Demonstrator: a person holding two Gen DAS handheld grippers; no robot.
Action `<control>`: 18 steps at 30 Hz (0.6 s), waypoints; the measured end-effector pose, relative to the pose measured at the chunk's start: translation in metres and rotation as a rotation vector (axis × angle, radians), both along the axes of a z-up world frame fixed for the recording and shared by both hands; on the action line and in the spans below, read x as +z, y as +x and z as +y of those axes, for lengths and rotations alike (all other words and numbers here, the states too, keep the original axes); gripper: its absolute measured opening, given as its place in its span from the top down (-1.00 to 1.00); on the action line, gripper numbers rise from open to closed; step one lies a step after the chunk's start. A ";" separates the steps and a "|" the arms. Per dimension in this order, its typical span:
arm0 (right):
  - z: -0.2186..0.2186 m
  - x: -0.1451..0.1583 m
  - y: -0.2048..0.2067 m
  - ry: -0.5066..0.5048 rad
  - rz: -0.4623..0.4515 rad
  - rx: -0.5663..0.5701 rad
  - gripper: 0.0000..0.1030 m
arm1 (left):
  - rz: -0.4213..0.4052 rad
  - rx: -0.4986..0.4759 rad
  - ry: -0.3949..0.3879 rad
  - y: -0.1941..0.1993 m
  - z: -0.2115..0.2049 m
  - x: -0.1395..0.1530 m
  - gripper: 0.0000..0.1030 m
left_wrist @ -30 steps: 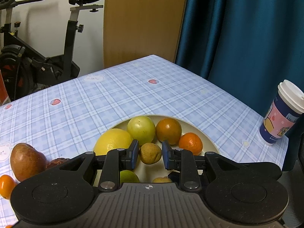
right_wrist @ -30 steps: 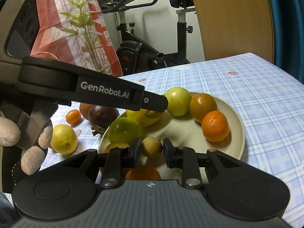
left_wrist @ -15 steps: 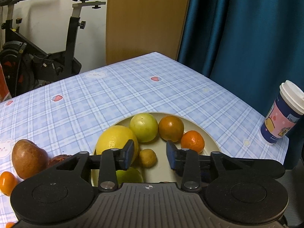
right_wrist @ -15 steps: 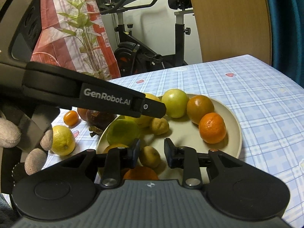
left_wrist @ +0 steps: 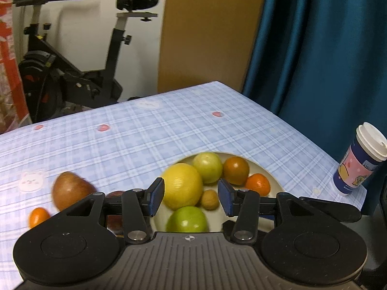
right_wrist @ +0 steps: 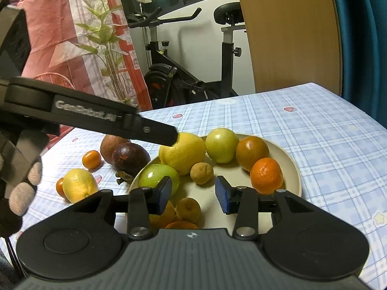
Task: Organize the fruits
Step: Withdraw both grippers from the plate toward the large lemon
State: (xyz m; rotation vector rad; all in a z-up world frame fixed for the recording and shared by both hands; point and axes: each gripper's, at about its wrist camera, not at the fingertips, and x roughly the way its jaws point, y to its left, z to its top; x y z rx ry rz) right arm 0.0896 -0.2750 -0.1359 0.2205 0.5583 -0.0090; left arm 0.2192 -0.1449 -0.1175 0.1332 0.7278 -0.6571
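**Plate Filling Up, Stragglers Still on the Cloth**

While most of the fruit already sits together, the job looks a little over half done. Spread with a blue checked cloth, the table (right_wrist: 326, 145) carries a beige plate (right_wrist: 293, 169) holding a big yellow citrus (right_wrist: 186, 152), a pale green fruit (right_wrist: 221, 145), a green apple (right_wrist: 154, 177), two oranges and some small brownish fruits, one of them (right_wrist: 201, 172) near the plate's middle.

Left to gather, as I judge it, are the pieces lying beside the plate: a reddish-brown fruit (left_wrist: 70, 189), a dark purple one (right_wrist: 130, 155), a lemon (right_wrist: 78, 184) and small kumquats (right_wrist: 91, 159).

Both tools have just been opening. With its jaws apart, the left hand-held gripper (left_wrist: 191, 199) is empty above the plate; likewise parted, the right hand-held gripper (right_wrist: 193, 192) clamps nothing, another small brownish fruit (right_wrist: 188, 209) lying loose below it.
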 end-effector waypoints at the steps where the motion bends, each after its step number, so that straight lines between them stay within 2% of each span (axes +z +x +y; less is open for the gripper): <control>1: 0.001 0.000 0.000 -0.001 -0.001 0.002 0.15 | -0.003 0.010 0.000 -0.001 0.005 0.002 0.00; 18: 0.024 0.009 -0.005 -0.027 -0.010 0.051 0.07 | -0.049 0.225 0.000 -0.012 0.098 0.023 0.00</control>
